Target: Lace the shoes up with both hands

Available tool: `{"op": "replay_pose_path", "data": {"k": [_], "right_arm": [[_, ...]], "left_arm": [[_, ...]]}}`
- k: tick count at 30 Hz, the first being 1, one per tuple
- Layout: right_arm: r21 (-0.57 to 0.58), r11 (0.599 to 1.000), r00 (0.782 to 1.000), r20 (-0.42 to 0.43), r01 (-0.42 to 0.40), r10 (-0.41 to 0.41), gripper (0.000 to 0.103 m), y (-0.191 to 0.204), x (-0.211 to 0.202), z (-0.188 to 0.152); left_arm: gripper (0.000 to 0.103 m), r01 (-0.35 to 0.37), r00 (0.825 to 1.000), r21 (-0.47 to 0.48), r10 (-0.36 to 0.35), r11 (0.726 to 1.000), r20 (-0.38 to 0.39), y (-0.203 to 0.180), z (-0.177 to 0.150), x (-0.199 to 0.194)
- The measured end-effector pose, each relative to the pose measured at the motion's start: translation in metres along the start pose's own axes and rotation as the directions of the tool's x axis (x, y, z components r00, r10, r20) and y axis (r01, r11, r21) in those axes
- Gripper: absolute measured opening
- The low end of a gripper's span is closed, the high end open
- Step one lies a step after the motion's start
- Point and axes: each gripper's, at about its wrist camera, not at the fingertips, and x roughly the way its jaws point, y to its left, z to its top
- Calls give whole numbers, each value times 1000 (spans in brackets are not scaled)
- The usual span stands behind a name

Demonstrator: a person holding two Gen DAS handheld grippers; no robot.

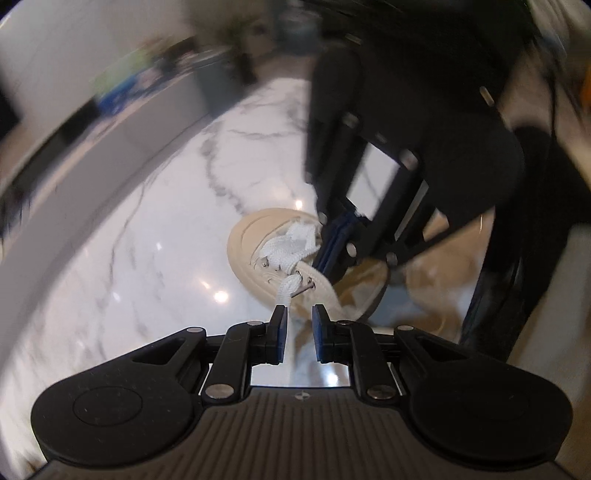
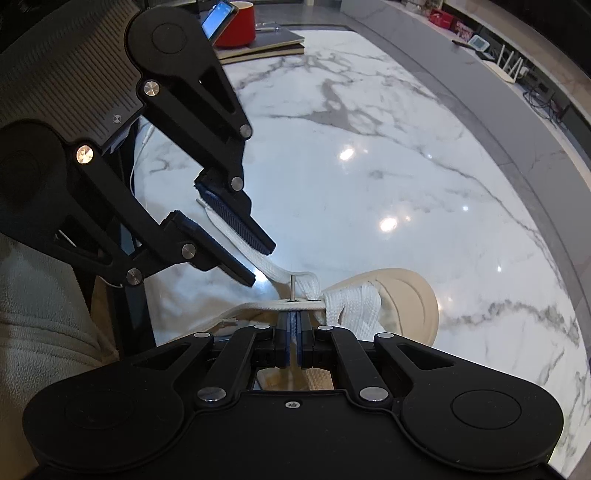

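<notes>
A beige shoe (image 2: pixel 406 295) lies on the white marble table (image 2: pixel 369 177), its toe pointing away in the right wrist view. White lace (image 2: pixel 354 306) crosses its front. My right gripper (image 2: pixel 293 325) is shut on a strand of lace at the eyelet row, next to a thin metal pin (image 2: pixel 291 287). My left gripper (image 2: pixel 258 264) hovers to the left with a gap between its pads. The free lace end (image 2: pixel 225 230) runs through that gap. In the left wrist view the shoe (image 1: pixel 251 236) is ahead, the lace (image 1: pixel 290 291) reaches my left gripper (image 1: pixel 299 321), and the right gripper (image 1: pixel 332 240) stands over the lacing.
A red container (image 2: pixel 236 22), a phone (image 2: pixel 221 14) and flat notebooks (image 2: pixel 269 42) sit at the table's far end. A grey rim (image 2: pixel 517 147) borders the table on the right. A person's cream sleeve (image 2: pixel 37 314) and a thin white cable (image 2: pixel 135 162) are at the left.
</notes>
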Motion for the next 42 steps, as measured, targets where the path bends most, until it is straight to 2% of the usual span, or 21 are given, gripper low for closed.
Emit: {"op": "replay_pose_path", "data": {"k": [3, 5, 9, 13, 14, 16, 20, 25, 29, 32, 34, 37, 42], "right_arm": [[5, 1000, 1000, 7, 1, -1, 2, 1, -1, -2], [6, 1000, 1000, 12, -2, 2, 2, 1, -2, -3], [14, 1000, 1000, 23, -15, 14, 2, -1, -3, -6], [28, 999, 999, 37, -29, 28, 2, -5, -3, -7], [30, 999, 999, 39, -30, 29, 2, -5, -3, -8], [42, 998, 998, 48, -38, 36, 2, -7, -4, -10], [57, 997, 997, 66, -46, 43, 2, -7, -5, -12], [75, 996, 995, 83, -55, 49, 2, -9, -7, -15], [92, 994, 994, 95, -62, 54, 2, -11, -8, -16], [105, 992, 993, 103, -64, 53, 3, -11, -8, -18], [113, 992, 993, 106, -62, 50, 3, -11, -9, -18], [121, 991, 992, 115, -62, 48, 3, -9, -10, -19], [137, 989, 993, 116, -53, 37, 3, -7, -10, -17]], "left_arm": [[14, -10, 1000, 159, 13, 987, -18, -9, 5, 7], [14, -12, 1000, 220, 17, 975, -21, -12, 6, 11], [15, -39, 999, 386, 50, 922, -16, -23, 8, 26], [17, -31, 998, 523, 51, 852, -25, -35, 2, 37], [21, -27, 998, 547, 51, 837, -30, -38, 1, 40], [22, -31, 997, 590, 65, 807, -37, -42, -2, 45], [22, -83, 991, 663, 131, 744, -22, -50, -6, 58], [22, -73, 990, 717, 136, 693, -30, -56, -8, 64], [22, -67, 989, 730, 141, 680, -41, -57, -7, 68], [23, -98, 986, 756, 167, 647, -14, -62, -12, 71], [23, -114, 983, 761, 184, 639, -6, -63, -16, 69], [13, -106, 983, 757, 183, 645, -18, -62, -12, 71], [8, -103, 980, 746, 194, 658, -36, -58, -4, 77]]}}
